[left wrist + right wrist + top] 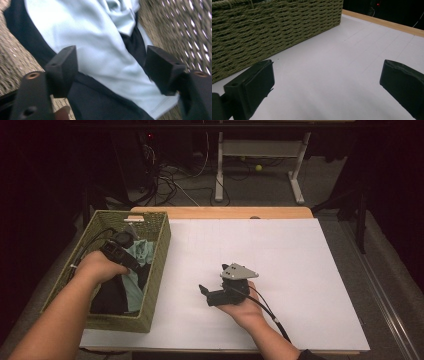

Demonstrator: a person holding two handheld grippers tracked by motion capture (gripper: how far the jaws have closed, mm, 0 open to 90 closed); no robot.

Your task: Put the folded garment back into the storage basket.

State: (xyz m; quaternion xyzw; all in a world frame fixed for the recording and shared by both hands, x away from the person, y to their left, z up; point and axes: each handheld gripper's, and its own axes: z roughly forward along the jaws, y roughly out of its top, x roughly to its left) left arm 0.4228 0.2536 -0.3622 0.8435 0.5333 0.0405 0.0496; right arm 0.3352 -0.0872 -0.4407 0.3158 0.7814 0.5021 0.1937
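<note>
Light blue cloth (100,50) is lying in the woven basket (157,251), bunched over a dark cloth (100,105); basket sits at the left edge of the white table sheet (280,270). In the high view the blue cloth (145,251) is seen in the far half of the basket, dark cloth (107,297) toward the near end.

Left gripper (111,66) is held down inside the basket, directly over the blue cloth. Jaws are set either side of a fold of it, partly closed in. Firm pad contact on the fabric can't be confirmed: view is blurred, so it's read as not yet clamped. In the high view the left gripper (131,251) is seen in the left hand (97,267) above the basket's middle.

Right gripper (327,82) is held just above the sheet, near the basket's side wall (274,30), jaws spread wide, nothing between them. In the high view it (204,291) is pointed left toward the basket, held by the right hand (245,307), well apart from the cloth.
</note>
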